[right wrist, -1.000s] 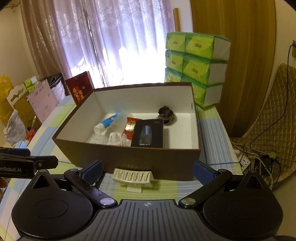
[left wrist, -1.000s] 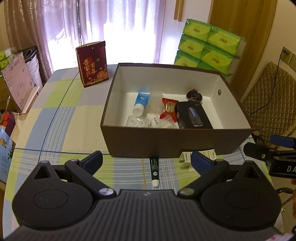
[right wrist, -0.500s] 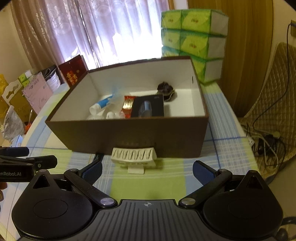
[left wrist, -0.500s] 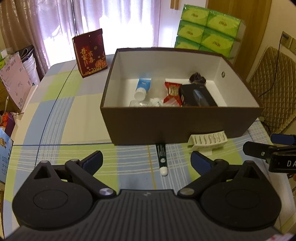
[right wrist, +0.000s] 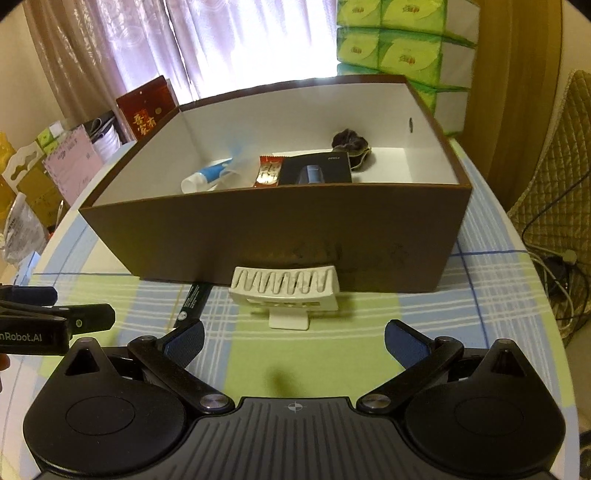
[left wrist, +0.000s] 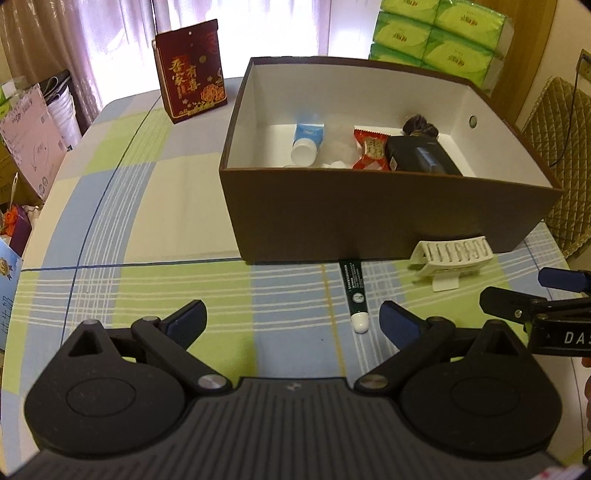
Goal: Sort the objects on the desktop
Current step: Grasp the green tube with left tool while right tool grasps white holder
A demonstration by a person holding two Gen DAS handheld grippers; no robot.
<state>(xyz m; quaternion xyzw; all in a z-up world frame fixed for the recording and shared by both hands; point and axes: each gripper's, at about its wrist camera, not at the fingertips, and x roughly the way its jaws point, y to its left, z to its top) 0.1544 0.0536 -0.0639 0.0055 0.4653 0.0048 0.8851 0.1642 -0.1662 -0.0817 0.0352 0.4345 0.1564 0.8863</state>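
A brown box with a white inside stands on the checked tablecloth. It holds a blue-and-white tube, a red snack packet, a black carton and a dark pouch. On the cloth against the box's near wall lie a dark green tube and a white slotted holder. My left gripper is open, low over the cloth, with the green tube just inside its right finger. My right gripper is open right before the white holder. Both are empty.
A red gift bag stands at the far left of the table. Green tissue packs are stacked behind the box. A quilted chair and floor cables sit to the right. Boxes and bags crowd the left beyond the table edge.
Both grippers have pulled back from over the box and sunk toward the cloth. The green tube and white holder now show in full in front of the box.
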